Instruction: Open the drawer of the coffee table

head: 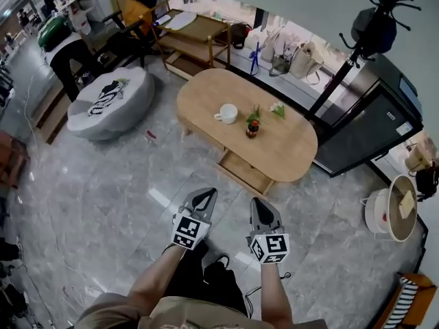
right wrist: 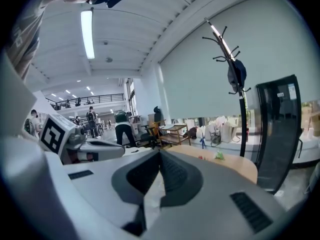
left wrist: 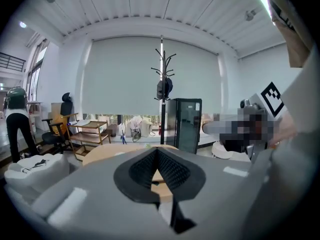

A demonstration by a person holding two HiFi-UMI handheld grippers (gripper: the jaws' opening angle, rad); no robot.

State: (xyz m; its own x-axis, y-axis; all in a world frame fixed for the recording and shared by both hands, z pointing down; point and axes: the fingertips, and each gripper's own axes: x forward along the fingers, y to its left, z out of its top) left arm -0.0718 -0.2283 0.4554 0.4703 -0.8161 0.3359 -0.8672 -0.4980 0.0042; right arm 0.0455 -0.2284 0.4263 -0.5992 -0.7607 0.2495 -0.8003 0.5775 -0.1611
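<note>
1. The drawer [head: 243,172] juts out from the 6 o'clock edge of the coffee table [head: 206,94], so it looks already open.
2. The left gripper [head: 204,197] and right gripper [head: 261,205], both closed and empty, hover well apart from the table at its 6 o'clock. Nothing seems left to do.

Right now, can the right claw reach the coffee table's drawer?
Probably not from here: the right claw is shut and held up short of the drawer, which juts from the coffee table's near side. Nothing stands between them, so moving closer and lower looks unobstructed.
</note>
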